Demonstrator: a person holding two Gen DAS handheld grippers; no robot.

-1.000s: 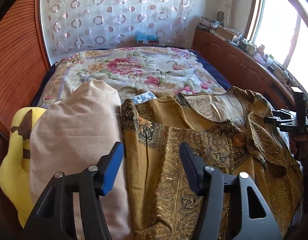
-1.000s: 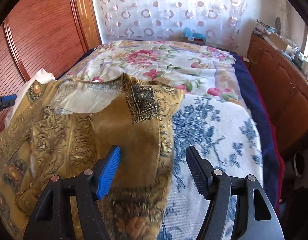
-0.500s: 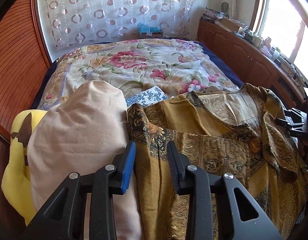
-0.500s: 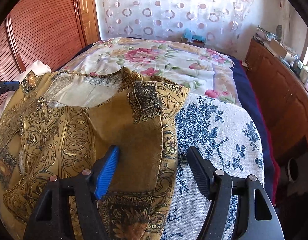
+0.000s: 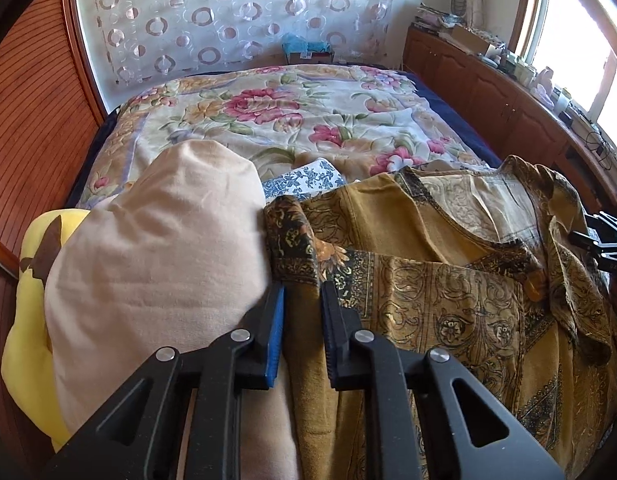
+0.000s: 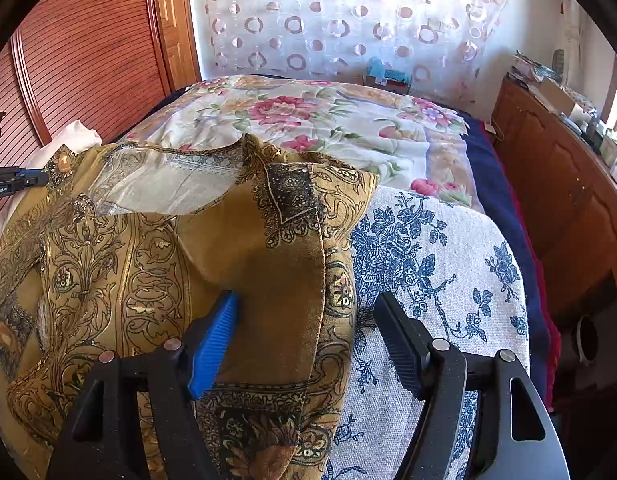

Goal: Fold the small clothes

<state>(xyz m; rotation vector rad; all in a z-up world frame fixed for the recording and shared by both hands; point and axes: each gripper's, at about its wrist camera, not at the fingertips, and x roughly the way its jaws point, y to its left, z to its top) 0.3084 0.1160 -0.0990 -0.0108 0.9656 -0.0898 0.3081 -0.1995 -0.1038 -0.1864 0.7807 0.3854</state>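
The mustard patterned blouse (image 5: 448, 280) lies spread on a blue-floral cloth (image 6: 424, 248) over the bed (image 5: 292, 120). The left claw (image 5: 302, 300) is nearly closed on the blouse's edge beside a beige pillow (image 5: 160, 260); whether the pads actually pinch the fabric cannot be told. The right claw (image 6: 308, 312) is wide open, straddling the opposite edge. Pinch both edges at matching height before lifting. Only the right view shows the floral cloth's extent; only the left shows the pillow.
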